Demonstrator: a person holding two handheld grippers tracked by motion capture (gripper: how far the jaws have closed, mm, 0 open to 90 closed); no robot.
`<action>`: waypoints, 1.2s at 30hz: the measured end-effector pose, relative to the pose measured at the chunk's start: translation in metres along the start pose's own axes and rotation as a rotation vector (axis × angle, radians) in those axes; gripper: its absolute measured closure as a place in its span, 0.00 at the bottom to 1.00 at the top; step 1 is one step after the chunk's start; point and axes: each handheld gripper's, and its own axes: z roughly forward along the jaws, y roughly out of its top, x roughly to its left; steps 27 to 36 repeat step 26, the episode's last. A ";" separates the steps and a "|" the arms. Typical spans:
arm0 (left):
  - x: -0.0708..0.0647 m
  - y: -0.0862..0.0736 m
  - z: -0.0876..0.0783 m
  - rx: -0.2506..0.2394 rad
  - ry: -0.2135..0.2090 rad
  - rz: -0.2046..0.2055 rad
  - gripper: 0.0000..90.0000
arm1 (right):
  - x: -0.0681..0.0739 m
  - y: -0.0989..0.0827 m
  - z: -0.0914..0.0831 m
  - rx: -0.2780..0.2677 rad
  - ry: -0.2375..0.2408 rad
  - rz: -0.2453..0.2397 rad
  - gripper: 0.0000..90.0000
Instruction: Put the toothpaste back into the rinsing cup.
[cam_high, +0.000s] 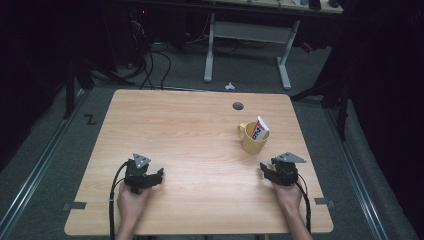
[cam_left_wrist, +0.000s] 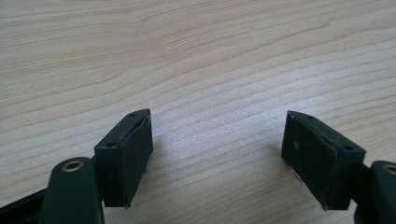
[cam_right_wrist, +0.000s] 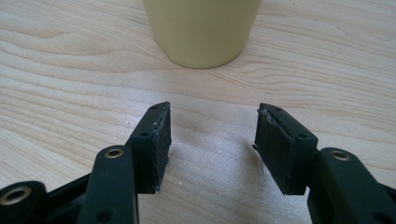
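My left gripper (cam_high: 161, 172) rests low on the wooden table (cam_high: 190, 130) at about seven o'clock, its jaws spread wide with bare wood grain between them in the left gripper view (cam_left_wrist: 217, 154). My right gripper (cam_high: 262, 168) sits at about five o'clock, jaws likewise apart and holding nothing (cam_right_wrist: 212, 140). A yellow mug (cam_high: 252, 139) stands at roughly two o'clock on the table, just ahead of my right gripper, its handle turned to nine o'clock. A white packet (cam_high: 260, 129) with red and blue print leans out of it; the lettering is too small to read. In the right gripper view the mug's base (cam_right_wrist: 203, 30) stands straight ahead of my open jaws.
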 end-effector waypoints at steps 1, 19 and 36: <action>0.000 0.000 0.000 0.000 0.000 0.000 0.28 | 0.000 0.000 0.000 0.003 -0.001 0.001 0.51; 0.000 0.000 0.000 0.000 0.001 0.000 0.28 | 0.001 0.000 0.003 0.047 -0.008 -0.001 0.44; 0.000 0.000 0.000 0.000 0.001 0.000 0.28 | 0.001 0.000 0.003 0.047 -0.007 -0.001 0.44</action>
